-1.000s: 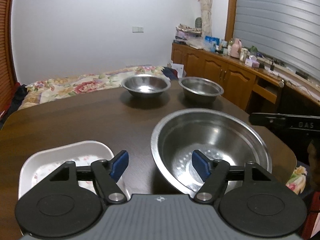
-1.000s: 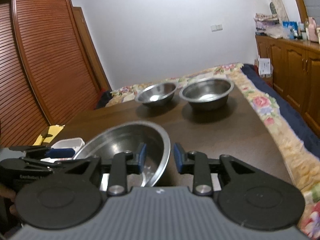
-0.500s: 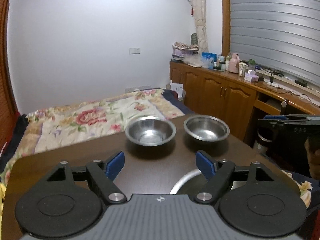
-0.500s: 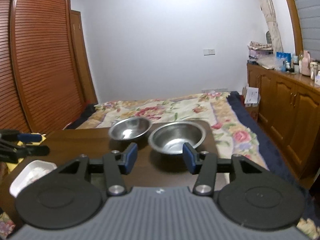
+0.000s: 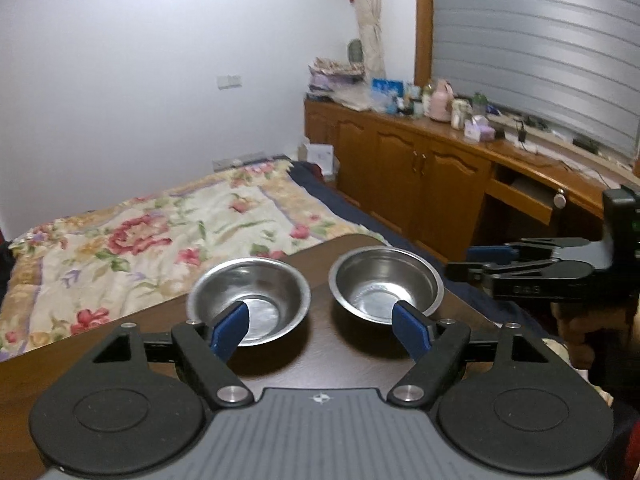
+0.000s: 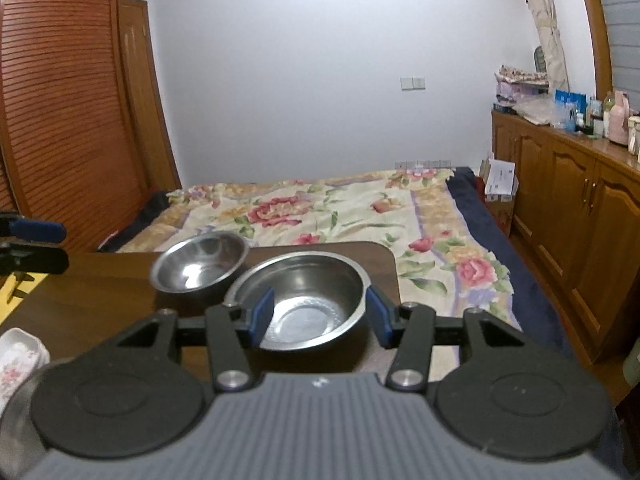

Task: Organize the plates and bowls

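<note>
Both grippers' fingers point(image 5: 230, 326) point(image 6: 262, 314) spread, holding nothing; right gripper point(image 5: 480, 262) lettering blurred, unreadable.

My right gripper point(image 6: 318, 320) is spread wide and holds nothing. Between its blue pads point(image 6: 262, 314) I see the nearer steel bowl point(image 6: 298, 300) on the brown table point(image 6: 92, 292). A smaller steel bowl point(image 6: 198, 262) stands just beside it on the left. A white floral dish point(image 6: 18, 360) shows at the left edge.
</note>
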The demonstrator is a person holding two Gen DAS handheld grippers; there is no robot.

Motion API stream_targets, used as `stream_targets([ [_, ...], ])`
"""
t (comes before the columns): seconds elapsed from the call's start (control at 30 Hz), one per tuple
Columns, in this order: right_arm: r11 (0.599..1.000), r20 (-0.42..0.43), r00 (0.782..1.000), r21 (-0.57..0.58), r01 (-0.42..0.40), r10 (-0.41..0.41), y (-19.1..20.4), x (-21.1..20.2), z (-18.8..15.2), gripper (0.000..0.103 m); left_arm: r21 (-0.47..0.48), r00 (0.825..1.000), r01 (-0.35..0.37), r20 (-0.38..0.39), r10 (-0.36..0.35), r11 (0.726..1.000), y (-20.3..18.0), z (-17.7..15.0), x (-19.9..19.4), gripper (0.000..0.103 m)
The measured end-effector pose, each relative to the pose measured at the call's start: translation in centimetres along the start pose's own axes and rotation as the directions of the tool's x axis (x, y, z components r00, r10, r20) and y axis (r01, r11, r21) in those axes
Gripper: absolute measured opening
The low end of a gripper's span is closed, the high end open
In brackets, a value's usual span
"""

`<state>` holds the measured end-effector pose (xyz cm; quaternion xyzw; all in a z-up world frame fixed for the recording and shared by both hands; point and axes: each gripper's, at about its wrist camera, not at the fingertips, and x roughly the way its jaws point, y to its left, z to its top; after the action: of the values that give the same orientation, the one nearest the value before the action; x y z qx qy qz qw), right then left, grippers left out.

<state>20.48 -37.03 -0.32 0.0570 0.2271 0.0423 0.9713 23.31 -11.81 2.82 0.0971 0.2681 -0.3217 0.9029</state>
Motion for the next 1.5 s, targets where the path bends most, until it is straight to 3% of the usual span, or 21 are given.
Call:
stream_targets([
  [0.23,0.999,-0.045,0.999,0.036,0.007,-0.006,-1.5,3.2,0.1,0.052,0.045,0.997,0.039,-0.069,-0.035,0.998,-0.7,1.5,4.1,0.08],
  [0.5,0.996,-0.091,0.996,0.086,-0.01,0.018,-2.3,4.8,-0.4,0.051,0.042,0.985,0.082,-0.155,-0.075,0.996,-0.9,2.1,8.5,0.064],
  [0.57,0.995,-0.101,0.994,0.095,-0.021,0.03,-2.3,4.9,-0.5,0.041,0.029,0.978,0.101,-0.183,-0.094,0.994,-1.0,2.0,9.5,0.059],
  [0.7,0.99,-0.116,0.991,0.129,-0.053,0.068,-2.4,5.2,-0.6,0.033,0.032,0.973,0.097,-0.214,-0.088,0.995,-1.2,2.0,11.0,0.051],
  [0.8,0.988,-0.117,0.99,0.144,-0.059,0.076,-2.3,5.2,-0.6,0.029,0.021,0.967,0.102,-0.235,-0.094,0.995,-1.0,1.8,11.8,0.041],
  [1.07,0.965,-0.125,0.984,0.246,-0.093,0.126,-3.1,5.4,-0.8,0.024,0.014,0.952,0.118,-0.287,-0.109,0.993,-1.2,1.6,13.8,0.039],
  [1.2,0.962,-0.121,0.984,0.256,-0.093,0.128,-3.1,5.4,-1.0,0.022,0.039,0.943,0.111,-0.32,-0.093,0.993,-1.7,1.5,14.6,0.028],
  [1.33,0.948,-0.123,0.983,0.306,-0.093,0.136,-3.5,5.2,-1.3,0.021,0.042,0.943,0.111,-0.32,-0.092,0.993,-1.8,1.7,14.7,0.024],
  [1.5,0.957,-0.117,0.989,0.283,-0.059,0.096,-2.9,4.7,-1.3,0.02,0.022,0.95,0.128,-0.292,-0.116,0.992,-1.4,2.2,13.8,0.023],
])
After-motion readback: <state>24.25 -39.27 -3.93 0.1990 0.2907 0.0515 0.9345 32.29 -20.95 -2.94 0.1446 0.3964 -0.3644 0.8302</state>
